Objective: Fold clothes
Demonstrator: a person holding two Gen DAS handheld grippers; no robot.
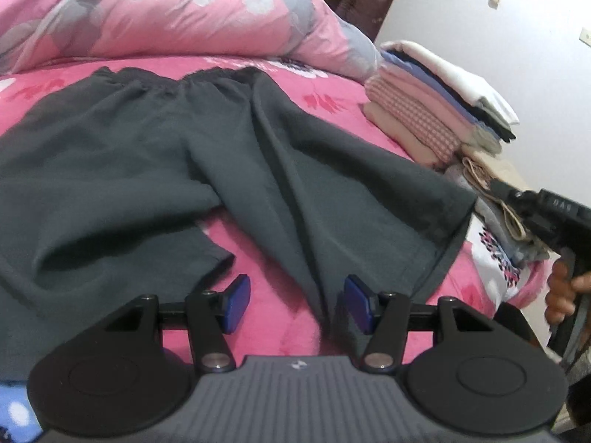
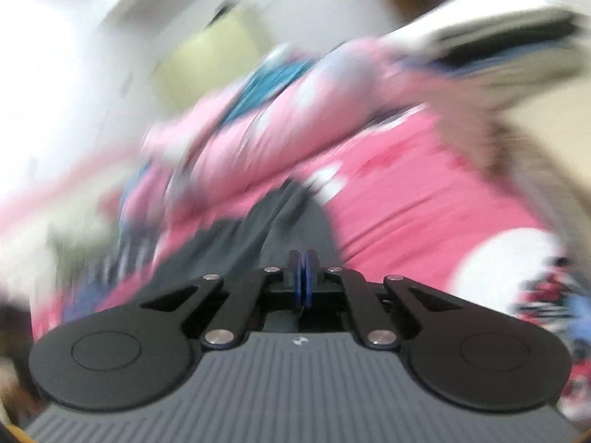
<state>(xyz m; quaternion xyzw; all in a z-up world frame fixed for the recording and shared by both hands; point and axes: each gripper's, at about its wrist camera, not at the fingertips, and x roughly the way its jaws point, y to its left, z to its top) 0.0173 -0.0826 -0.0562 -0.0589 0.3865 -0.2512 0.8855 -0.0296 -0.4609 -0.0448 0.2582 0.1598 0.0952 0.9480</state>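
Note:
Dark grey trousers [image 1: 129, 155] lie spread on the pink bed sheet [image 1: 273, 328], waistband at the far side, both legs running toward me. My left gripper [image 1: 295, 295] hovers open over the sheet between the two leg hems. Its right pad [image 1: 358, 302] sits against a fold of the right leg, and nothing is pinched. My right gripper [image 1: 496, 184], held by a hand [image 1: 561, 291], points at the outer corner of the right leg hem [image 1: 469, 206]. In the blurred right wrist view its pads [image 2: 304, 258] are pressed together, with grey cloth [image 2: 295, 221] just ahead; no cloth shows between them.
A stack of folded clothes [image 1: 436, 110] stands at the right edge of the bed, with more folded pieces [image 1: 498, 199] below it. A bunched pink floral quilt [image 1: 184, 18] fills the far side. A white wall [image 1: 517, 37] rises on the right.

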